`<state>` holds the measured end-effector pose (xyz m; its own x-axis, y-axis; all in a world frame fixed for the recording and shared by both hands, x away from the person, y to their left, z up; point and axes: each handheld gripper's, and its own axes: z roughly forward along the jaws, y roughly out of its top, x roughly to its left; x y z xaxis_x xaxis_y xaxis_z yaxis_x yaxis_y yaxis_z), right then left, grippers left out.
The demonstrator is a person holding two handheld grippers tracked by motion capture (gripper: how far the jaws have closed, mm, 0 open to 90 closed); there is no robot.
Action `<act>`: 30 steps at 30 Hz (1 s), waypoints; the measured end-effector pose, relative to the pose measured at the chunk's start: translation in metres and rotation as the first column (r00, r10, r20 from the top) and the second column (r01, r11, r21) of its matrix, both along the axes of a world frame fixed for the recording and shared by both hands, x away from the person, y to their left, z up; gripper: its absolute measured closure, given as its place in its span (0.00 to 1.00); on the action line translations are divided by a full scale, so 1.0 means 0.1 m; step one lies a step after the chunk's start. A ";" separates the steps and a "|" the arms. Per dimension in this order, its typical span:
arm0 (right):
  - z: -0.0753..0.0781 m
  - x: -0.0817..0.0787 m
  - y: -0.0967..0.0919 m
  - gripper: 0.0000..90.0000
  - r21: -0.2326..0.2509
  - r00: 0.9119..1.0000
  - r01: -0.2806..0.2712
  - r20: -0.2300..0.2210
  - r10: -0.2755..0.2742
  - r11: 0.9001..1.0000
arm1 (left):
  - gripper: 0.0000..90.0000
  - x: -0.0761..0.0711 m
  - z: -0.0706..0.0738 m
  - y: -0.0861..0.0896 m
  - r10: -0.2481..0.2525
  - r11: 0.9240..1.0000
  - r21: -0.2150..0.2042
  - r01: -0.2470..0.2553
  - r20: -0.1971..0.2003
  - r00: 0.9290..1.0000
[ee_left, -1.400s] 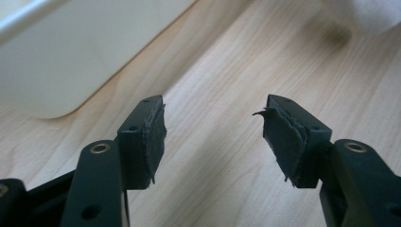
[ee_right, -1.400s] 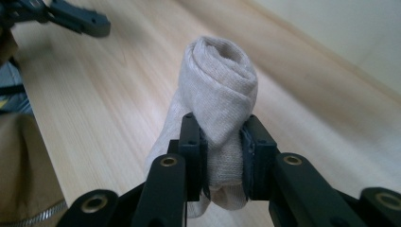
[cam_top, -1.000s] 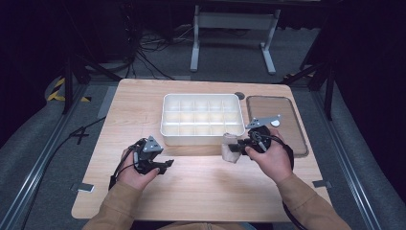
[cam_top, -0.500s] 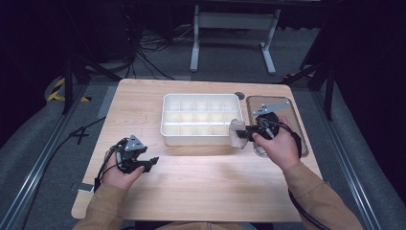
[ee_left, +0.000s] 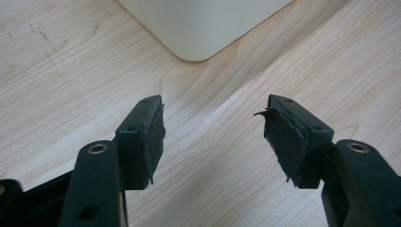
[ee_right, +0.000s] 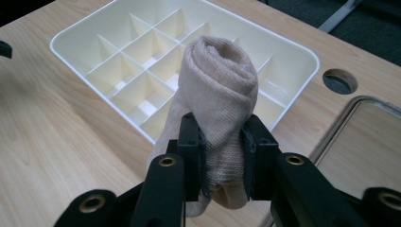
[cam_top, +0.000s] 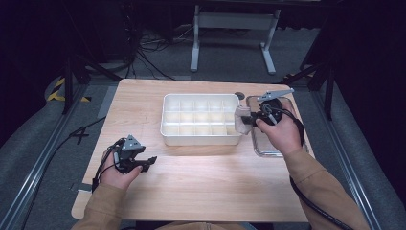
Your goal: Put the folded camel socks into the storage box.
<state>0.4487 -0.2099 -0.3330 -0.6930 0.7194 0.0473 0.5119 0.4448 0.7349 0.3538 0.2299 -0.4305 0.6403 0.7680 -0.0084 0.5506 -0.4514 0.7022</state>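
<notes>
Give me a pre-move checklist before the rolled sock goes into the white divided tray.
1. Grip: right gripper is shut on the rolled beige sock, pads pressing both sides: ok.
2. Roll intact: the sock shows a tight spiral at its top: ok.
3. Compartments free: the white divided tray has nothing in the cells that show: ok.
4. Position: the sock hangs at the tray's right end, near the edge rather than centred over a cell: not ok.
5. Left gripper out of the way: open, holding nothing, low over the wooden table near the tray's corner: ok.
</notes>
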 end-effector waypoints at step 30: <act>0.08 0.38 0.10 0.80 -0.115 0.996 -0.089 0.021 0.092 0.989 | 0.43 -0.11 0.01 0.13 0.059 0.998 -0.029 -0.059 -0.010 0.998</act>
